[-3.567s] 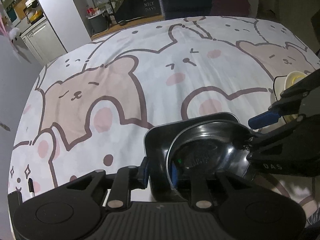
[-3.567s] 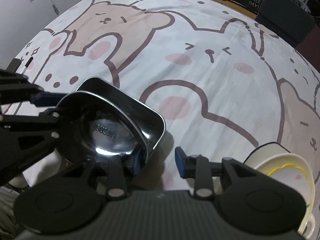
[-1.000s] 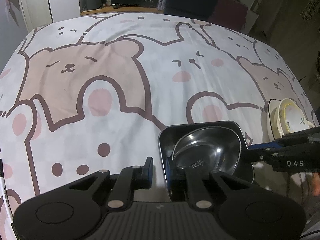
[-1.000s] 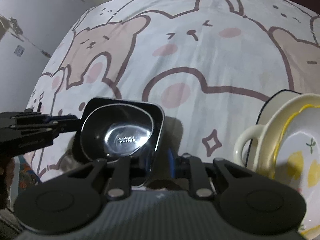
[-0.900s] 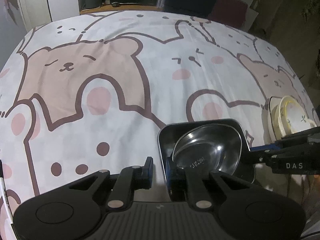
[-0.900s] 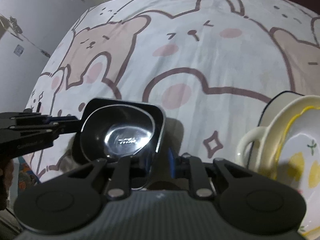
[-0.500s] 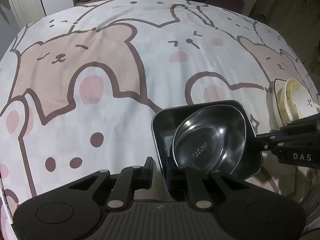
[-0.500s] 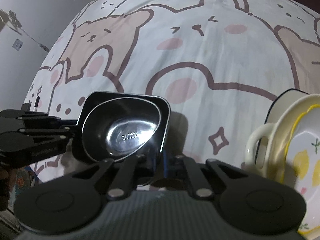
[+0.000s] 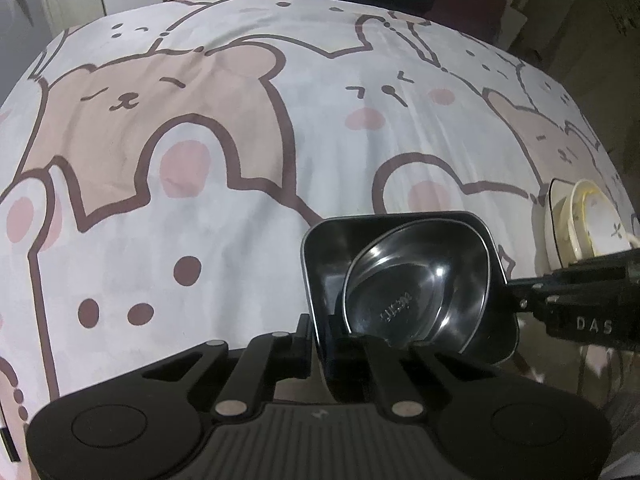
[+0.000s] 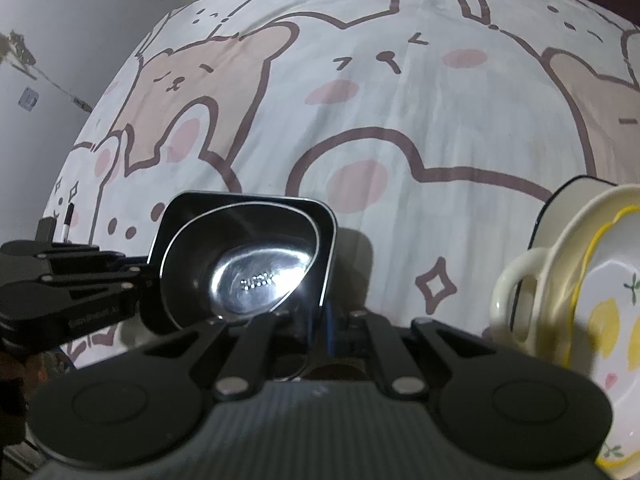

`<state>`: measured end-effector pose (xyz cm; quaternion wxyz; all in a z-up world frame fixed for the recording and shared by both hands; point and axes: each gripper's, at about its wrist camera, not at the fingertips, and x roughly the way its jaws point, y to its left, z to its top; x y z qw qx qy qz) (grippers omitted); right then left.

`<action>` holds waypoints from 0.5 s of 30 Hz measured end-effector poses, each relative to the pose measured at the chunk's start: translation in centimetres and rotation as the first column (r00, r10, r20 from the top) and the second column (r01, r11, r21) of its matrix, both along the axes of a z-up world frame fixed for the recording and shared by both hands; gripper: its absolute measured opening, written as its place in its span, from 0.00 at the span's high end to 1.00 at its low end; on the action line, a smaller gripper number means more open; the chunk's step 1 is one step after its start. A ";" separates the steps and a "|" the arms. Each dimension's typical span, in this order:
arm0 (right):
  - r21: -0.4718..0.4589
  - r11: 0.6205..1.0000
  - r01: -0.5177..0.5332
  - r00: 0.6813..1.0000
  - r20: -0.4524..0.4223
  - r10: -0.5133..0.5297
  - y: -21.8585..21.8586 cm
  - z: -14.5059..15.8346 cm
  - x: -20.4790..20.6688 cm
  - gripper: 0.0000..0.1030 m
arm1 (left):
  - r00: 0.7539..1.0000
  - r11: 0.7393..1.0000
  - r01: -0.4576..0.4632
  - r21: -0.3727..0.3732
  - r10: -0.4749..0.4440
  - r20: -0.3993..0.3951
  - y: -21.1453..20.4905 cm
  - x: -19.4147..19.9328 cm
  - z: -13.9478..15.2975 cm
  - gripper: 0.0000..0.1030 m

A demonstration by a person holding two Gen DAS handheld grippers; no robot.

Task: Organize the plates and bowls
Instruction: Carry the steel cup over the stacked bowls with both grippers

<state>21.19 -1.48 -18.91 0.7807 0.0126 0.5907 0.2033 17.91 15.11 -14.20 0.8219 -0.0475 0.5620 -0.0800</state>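
Steel bowl: round and shiny, nested inside the square tray, leaning toward the tray's right side; stamped lettering shows on its bottom.
Square tray: dark metal with rounded corners, held over the near edge of the tablecloth, with both grippers on its rim.
Left gripper: fingers closed on the tray's near-left wall, one finger outside and one inside.
Right gripper: fingers pinched on the tray's corner nearest its own camera; from the left wrist view it reaches in at the tray's right side.
Ceramic dishes: a stack to the right of the tray, well apart from it; a cream dish with a loop handle holds a white plate with a yellow rim and lemon print, and a dark-rimmed plate lies underneath.
Tablecloth: white with brown bears and pink-cheeked rabbits, spread beyond the tray on all far sides.
Small dark item: lies on the tablecloth's edge left of the tray; too small to identify.
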 end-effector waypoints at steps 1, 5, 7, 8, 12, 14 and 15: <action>-0.005 1.000 -0.004 1.000 0.003 0.004 0.1 0.0 0.0 0.93 | 1.000 1.000 -0.006 -0.002 0.006 0.001 0.0 0.0 0.0 0.94; -0.010 1.000 -0.015 1.000 0.012 0.015 0.2 0.2 -0.1 0.93 | 0.999 0.999 -0.029 -0.013 0.030 0.013 -0.1 -0.1 0.6 0.95; -0.010 1.000 -0.017 1.000 0.026 0.018 0.1 0.6 -0.1 0.93 | 0.998 0.998 -0.050 -0.026 0.051 0.031 -0.1 -0.1 1.2 0.95; -0.009 1.000 -0.019 0.999 0.039 0.019 0.0 0.9 -0.2 0.93 | 0.997 0.998 -0.057 -0.032 0.059 0.043 -0.1 -0.1 1.6 0.95; 0.003 1.000 -0.016 0.995 0.095 0.016 -0.7 2.7 0.0 0.93 | 0.993 0.996 -0.075 -0.050 0.080 0.092 -0.9 0.2 3.5 0.95; 0.012 1.000 -0.009 0.992 0.123 0.008 -1.3 3.7 0.1 0.94 | 0.989 0.995 -0.077 -0.055 0.083 0.118 -1.6 0.5 4.5 0.95; 0.017 1.000 -0.005 0.991 0.135 0.003 -1.7 4.1 0.2 0.94 | 0.988 0.995 -0.077 -0.061 0.085 0.131 -2.0 0.6 5.0 0.95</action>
